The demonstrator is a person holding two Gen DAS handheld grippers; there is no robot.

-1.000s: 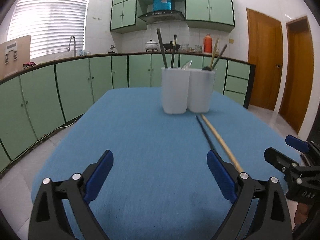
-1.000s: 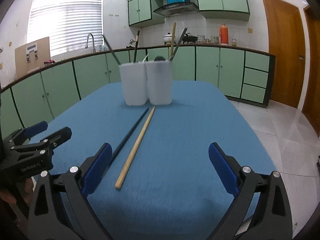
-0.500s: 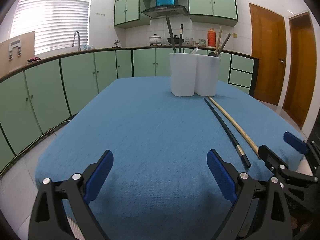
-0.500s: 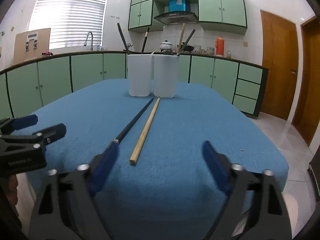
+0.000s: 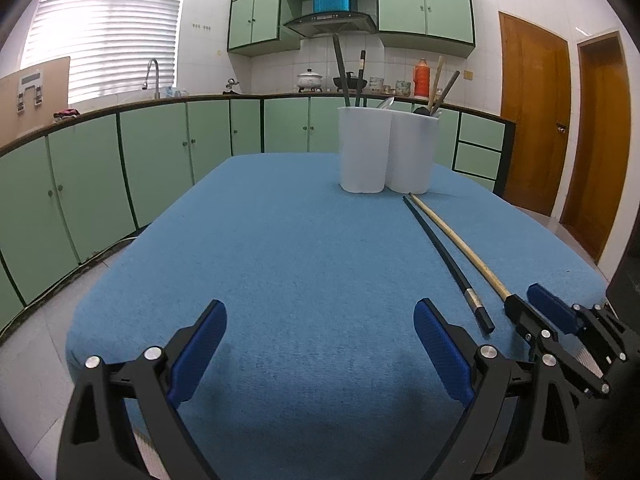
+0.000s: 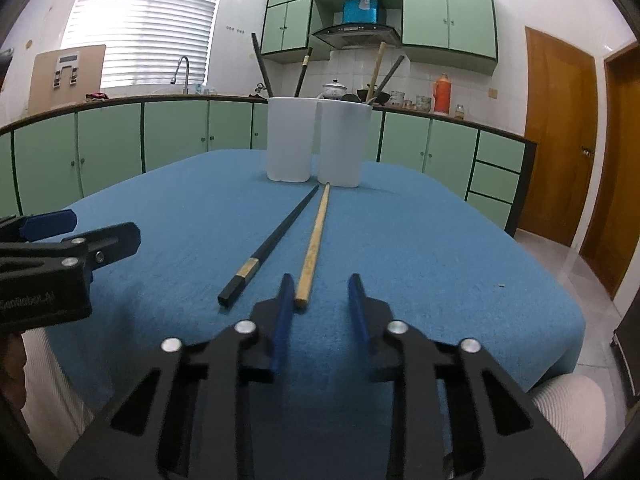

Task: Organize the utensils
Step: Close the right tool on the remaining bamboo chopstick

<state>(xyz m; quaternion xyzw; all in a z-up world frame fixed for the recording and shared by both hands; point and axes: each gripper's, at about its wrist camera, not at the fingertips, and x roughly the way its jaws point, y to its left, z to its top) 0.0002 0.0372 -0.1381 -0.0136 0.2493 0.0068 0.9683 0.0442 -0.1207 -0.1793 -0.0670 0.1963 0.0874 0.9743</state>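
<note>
Two white utensil cups [image 5: 364, 148] [image 6: 290, 140] stand side by side at the far end of the blue-clothed table [image 5: 280, 240], with chopsticks and other utensils sticking out. A black chopstick [image 6: 276, 240] [image 5: 444, 256] and a wooden chopstick [image 6: 316, 240] [image 5: 456, 240] lie side by side, pointing at the cups. My right gripper [image 6: 320, 284] [image 5: 524, 302] is low at the near end of the wooden chopstick; its jaws are closing, with that end between them beside the left finger and the pads not pressing on it. My left gripper [image 5: 320, 332] [image 6: 100, 228] hangs open and empty to the left.
The table's near edge runs just under both grippers. Green cabinets [image 5: 160, 168] curve around the left and back. Two wooden doors [image 5: 532, 120] stand on the right, past a strip of tiled floor [image 6: 568, 264].
My right gripper came down and forward to the wooden chopstick's near end, and its jaws narrowed from wide apart to a small gap. My left gripper sank slightly, then held still.
</note>
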